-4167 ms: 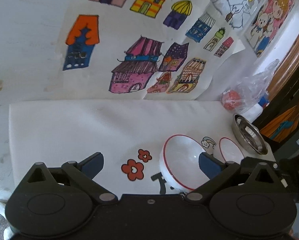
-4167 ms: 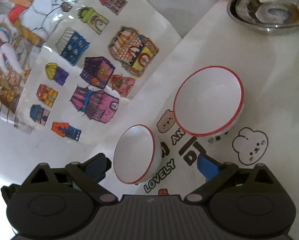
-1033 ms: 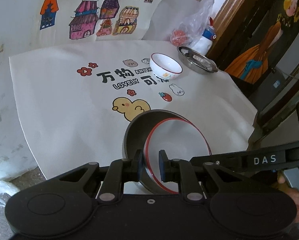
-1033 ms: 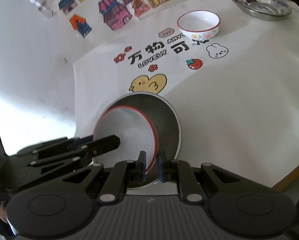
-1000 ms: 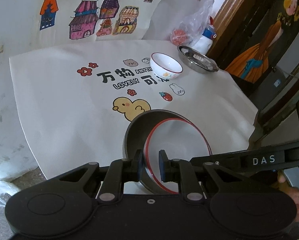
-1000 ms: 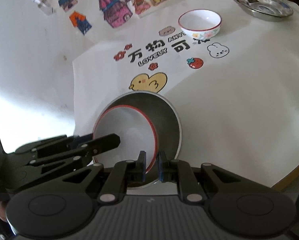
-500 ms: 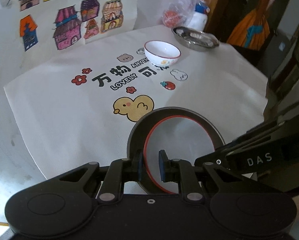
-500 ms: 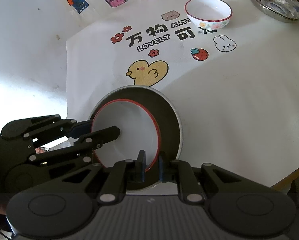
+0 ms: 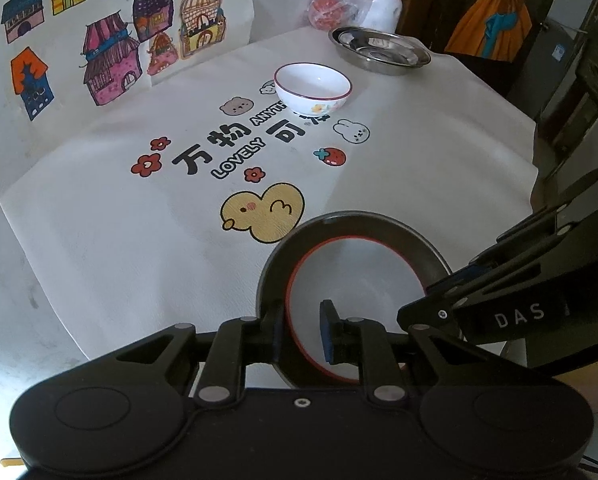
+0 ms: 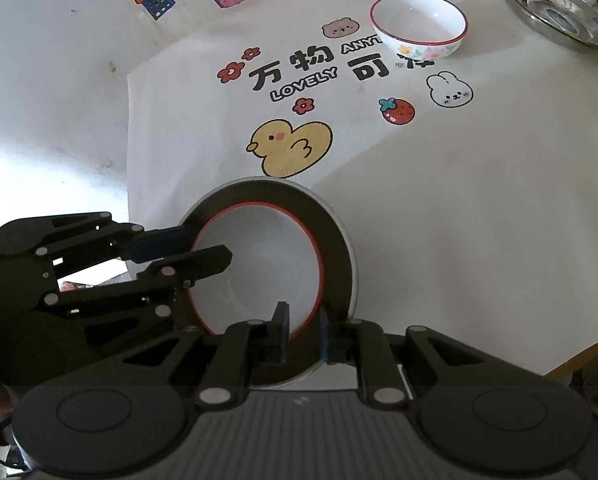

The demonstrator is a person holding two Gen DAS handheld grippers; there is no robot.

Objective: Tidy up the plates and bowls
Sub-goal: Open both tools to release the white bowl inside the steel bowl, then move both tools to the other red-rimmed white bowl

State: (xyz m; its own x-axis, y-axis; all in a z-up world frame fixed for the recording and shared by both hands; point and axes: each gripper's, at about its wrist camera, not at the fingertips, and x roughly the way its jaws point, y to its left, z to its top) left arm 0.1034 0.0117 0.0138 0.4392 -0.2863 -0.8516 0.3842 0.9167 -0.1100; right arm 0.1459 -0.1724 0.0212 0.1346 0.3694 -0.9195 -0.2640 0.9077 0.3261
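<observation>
A white bowl with a red rim sits inside a steel plate at the near edge of the printed mat. My left gripper is shut on the bowl's near-left rim, one finger inside and one outside. My right gripper is shut on the bowl's near-right rim in the same way. Each gripper shows in the other's view, the left and the right. A second white red-rimmed bowl stands at the far side of the mat.
A second steel plate lies at the far right. A plastic bag with a red object and a white bottle stand behind it. House drawings cover the back. The table edge runs at right.
Both grippers, holding the bowl in the plate, have shifted slightly; the view has swung so the mat and far bowl appear more centred. The grip itself looks unchanged.
</observation>
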